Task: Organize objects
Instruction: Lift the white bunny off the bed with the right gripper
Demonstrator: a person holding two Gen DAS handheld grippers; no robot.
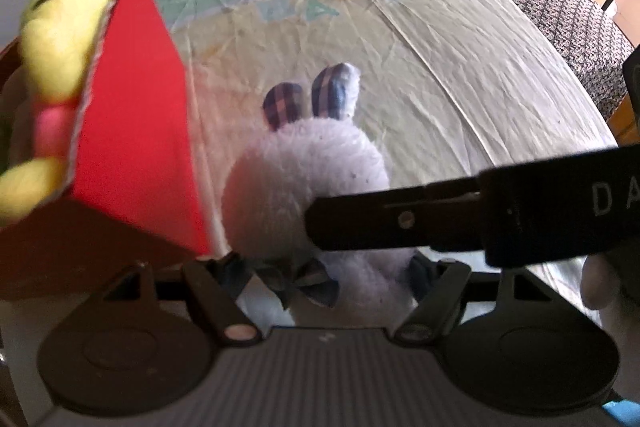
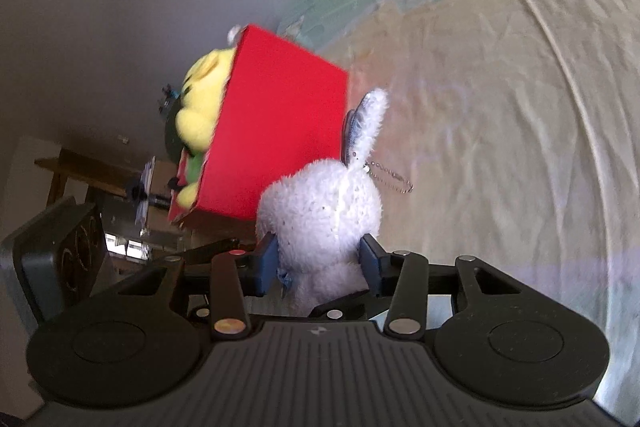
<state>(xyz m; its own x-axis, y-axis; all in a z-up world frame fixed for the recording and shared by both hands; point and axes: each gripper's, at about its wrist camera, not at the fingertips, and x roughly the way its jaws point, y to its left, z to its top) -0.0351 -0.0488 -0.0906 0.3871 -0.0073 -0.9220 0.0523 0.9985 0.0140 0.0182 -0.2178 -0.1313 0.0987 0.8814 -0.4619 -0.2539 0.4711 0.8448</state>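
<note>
— Crinkled pastel sheeting covers the table (image 1: 460, 75); where do we stand?

— Our right gripper (image 2: 320, 263) pinches the white plush rabbit (image 2: 320, 215) at its body, blue pads on either flank. Our left gripper (image 1: 320, 267) also brackets it; we cannot tell if those jaws press.

— Why there?

— It sits just beside the red box (image 1: 136, 131) (yellow plush (image 1: 60, 39) already inside), probably its destination. Fluffy, plaid-lined ears, small chain.

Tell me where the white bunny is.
In both wrist views the white bunny sits centre frame, pinched in the right gripper, just right of the red box.
</note>
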